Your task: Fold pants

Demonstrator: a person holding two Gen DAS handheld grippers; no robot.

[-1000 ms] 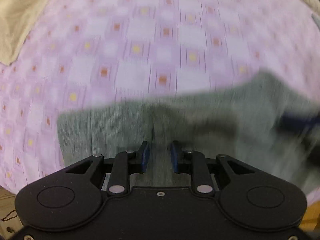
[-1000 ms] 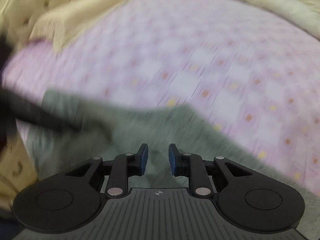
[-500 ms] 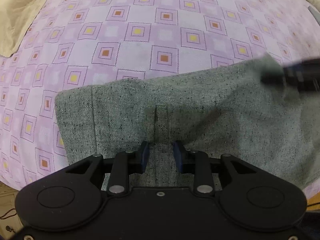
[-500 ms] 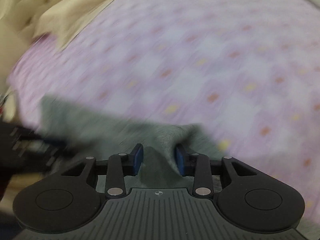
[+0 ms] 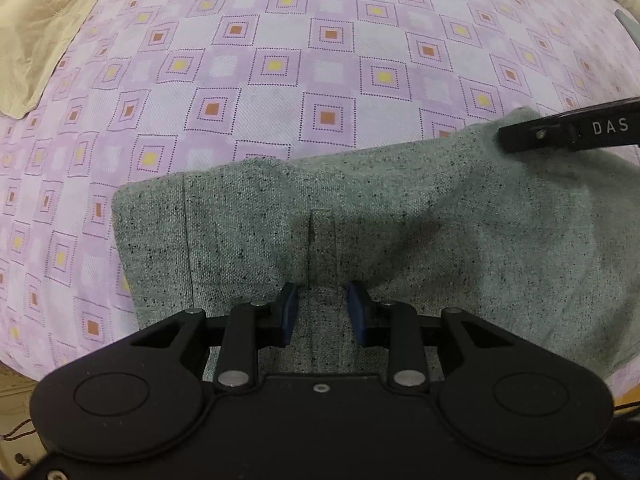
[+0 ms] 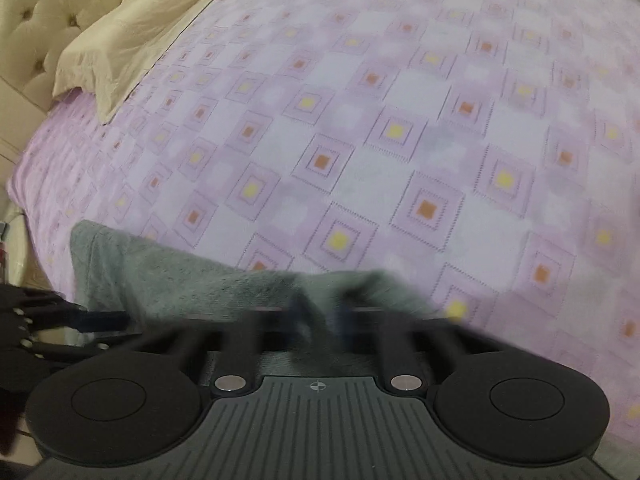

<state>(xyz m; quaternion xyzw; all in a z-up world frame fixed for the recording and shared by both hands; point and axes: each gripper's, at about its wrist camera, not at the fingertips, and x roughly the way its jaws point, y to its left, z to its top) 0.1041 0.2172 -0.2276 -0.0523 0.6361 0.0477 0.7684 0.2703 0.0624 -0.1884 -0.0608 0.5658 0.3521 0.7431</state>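
The left gripper (image 5: pixel 322 314) points almost straight down at the grey pants (image 5: pixel 400 232). Its blue fingers (image 5: pixel 289 312) stand partly apart and they are opening slowly. A band of the grey cloth, just below a small belt loop (image 5: pixel 322 236), lies between them, but the pads do not seem to press on it.

The right gripper (image 6: pixel 320 316) is blurred in its own view. Its fingers (image 6: pixel 298 312) are drawn together, and a raised fold of the pants (image 6: pixel 240 284) sits just there, so they appear to pinch the cloth. In the left view this gripper (image 5: pixel 560 132) comes in from the right edge as a black bar with white letters, and its tip meets the far right corner of the pants.

The pants lie flat and folded near the front edge of the bed (image 5: pixel 320 60), with one stitched end toward the left corner of the bed and the other end reaching right. The bed has a lilac cover with a pattern of squares, yellow and orange in the middle. A beige cloth (image 6: pixel 132 28) lies at the far left corner of the bed, beside a tufted cream headboard (image 6: pixel 40 16).
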